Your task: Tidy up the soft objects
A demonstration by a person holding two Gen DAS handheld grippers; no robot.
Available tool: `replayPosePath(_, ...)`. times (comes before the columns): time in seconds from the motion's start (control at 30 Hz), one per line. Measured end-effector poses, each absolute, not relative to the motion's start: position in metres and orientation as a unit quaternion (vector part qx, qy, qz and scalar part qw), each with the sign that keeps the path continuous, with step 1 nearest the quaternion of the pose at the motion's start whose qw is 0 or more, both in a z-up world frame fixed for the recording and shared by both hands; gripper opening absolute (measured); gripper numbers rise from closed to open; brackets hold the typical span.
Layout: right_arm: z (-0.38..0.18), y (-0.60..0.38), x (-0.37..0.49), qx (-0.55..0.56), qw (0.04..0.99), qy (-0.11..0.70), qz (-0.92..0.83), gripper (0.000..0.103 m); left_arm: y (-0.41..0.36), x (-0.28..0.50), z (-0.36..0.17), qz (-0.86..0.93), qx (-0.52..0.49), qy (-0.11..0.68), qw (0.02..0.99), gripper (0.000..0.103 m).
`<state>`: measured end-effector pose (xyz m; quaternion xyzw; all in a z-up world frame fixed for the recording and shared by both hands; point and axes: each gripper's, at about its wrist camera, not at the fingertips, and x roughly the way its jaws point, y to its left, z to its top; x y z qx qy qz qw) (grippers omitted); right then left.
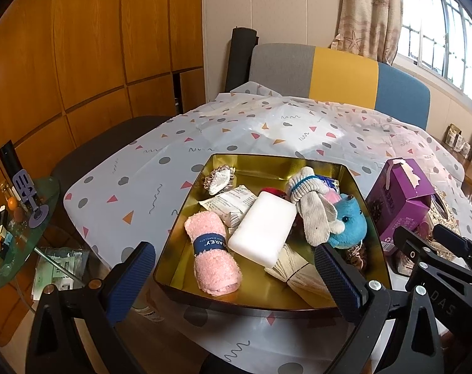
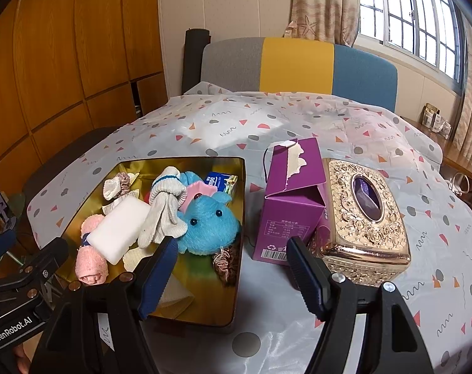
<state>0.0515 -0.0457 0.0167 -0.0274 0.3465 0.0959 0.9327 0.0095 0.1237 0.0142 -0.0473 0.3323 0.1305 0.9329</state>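
The left gripper [image 1: 234, 272] and right gripper [image 2: 232, 266] are both hanging wide apart, gripping nothing, above the near edge of the gold tin [image 1: 268, 163]. Inside it, a white sponge [image 1: 262, 232] is partly covering a pink towel roll [image 1: 212, 257]; a grey sock bundle [image 2: 164, 215] is overlapping the blue plush toy [image 2: 209, 229]. Items beneath are hard to identify. A purple carton [image 2: 290, 205] is standing between the tin and a gold tissue box [image 2: 365, 218].

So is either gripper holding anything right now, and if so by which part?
Nothing is held. The left gripper and right gripper are both open and empty, short of the gold tray.
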Motion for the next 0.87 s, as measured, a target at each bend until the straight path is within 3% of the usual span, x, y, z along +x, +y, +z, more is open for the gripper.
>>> replayPosePath(0.87, 0.0135, -0.0530, 0.0518, -0.020, 0.933, 0.350, 0.086, 0.073, 0.1244, 0.0075, 0.0117, 0.130, -0.045, 0.330, 0.934, 0.102)
